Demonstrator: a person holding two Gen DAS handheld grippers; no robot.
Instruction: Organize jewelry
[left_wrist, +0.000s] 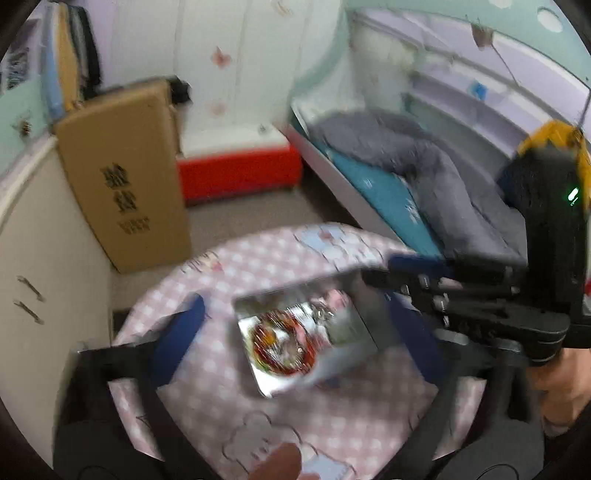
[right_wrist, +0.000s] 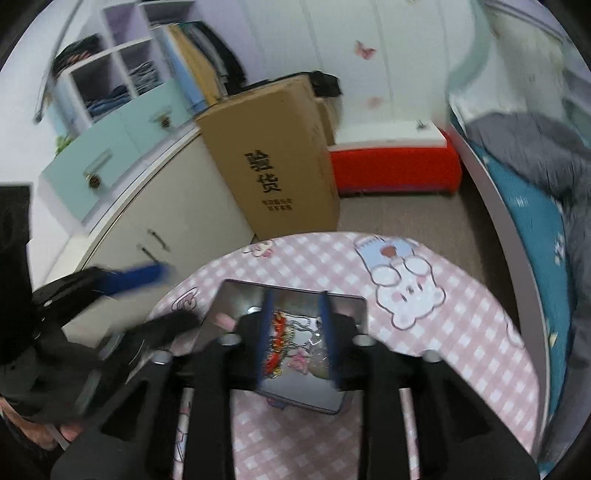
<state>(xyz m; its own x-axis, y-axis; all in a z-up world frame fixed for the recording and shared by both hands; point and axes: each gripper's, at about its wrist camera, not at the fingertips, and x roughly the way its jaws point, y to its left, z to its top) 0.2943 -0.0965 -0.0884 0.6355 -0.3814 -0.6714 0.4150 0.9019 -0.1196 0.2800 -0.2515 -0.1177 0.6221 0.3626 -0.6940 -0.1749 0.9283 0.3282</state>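
Left gripper (left_wrist: 291, 332): tilted down over the tabletop (left_wrist: 207, 373); its blue-padded fingers (left_wrist: 179, 341) are spread wide, with nothing pressed between them.
Left gripper, seen from the right: black body and one blurred blue finger at the left edge of the tabletop (right_wrist: 122, 280).
Person's hand (left_wrist: 561, 384): wrapped round the black handle of the right gripper at the right edge of the left wrist view.
Right gripper (right_wrist: 297, 341): angled down; its two thin blue fingers (right_wrist: 266, 339) stand partly apart and parallel, gripping nothing.
Tray (left_wrist: 354, 328): shallow, rectangular, shiny metal with mirror-like walls, near the middle of the tabletop; it lies below and between the left fingers, apart from them.
Jewelry (left_wrist: 284, 341): a red beaded ring with silvery chain and pale pink pieces, heaped in the tray; in the right wrist view it shows through the gap between the right fingers (right_wrist: 295, 343), beneath them.
Tabletop cover: round, pink-and-white check with cartoon bear prints (right_wrist: 406, 284).
Surroundings: tall brown cardboard box (left_wrist: 125, 177) standing on the floor beyond the far edge; a bed with a grey quilt (left_wrist: 424, 162) to the right.
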